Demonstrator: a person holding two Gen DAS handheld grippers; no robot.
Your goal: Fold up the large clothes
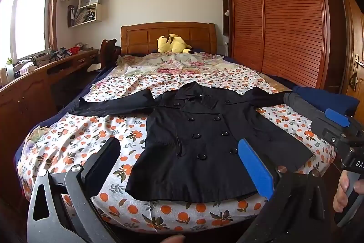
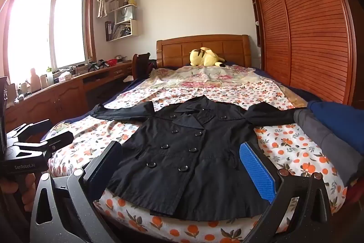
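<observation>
1. A black double-breasted coat (image 1: pixel 200 140) lies flat and face up on the bed (image 1: pixel 75 145), buttoned, hem at the foot edge, collar toward the headboard (image 1: pixel 168 37).
2. Its sleeves stretch out sideways, one toward the left edge of the bed, the other toward the right edge, where its cuff meets a pile of dark blue and grey clothes (image 2: pixel 336 126).
3. The left gripper (image 1: pixel 182 167) hovers above the foot edge, jaws spread wide, nothing between them; the coat's hem lies below.
4. The right gripper (image 2: pixel 182 170) hangs beside it, likewise wide open and empty, over the coat's lower half.
5. A hand (image 1: pixel 343 193) grips the right gripper's handle at the bed's right corner.
6. A yellow plush toy (image 2: pixel 206 57) sits against the headboard.
</observation>
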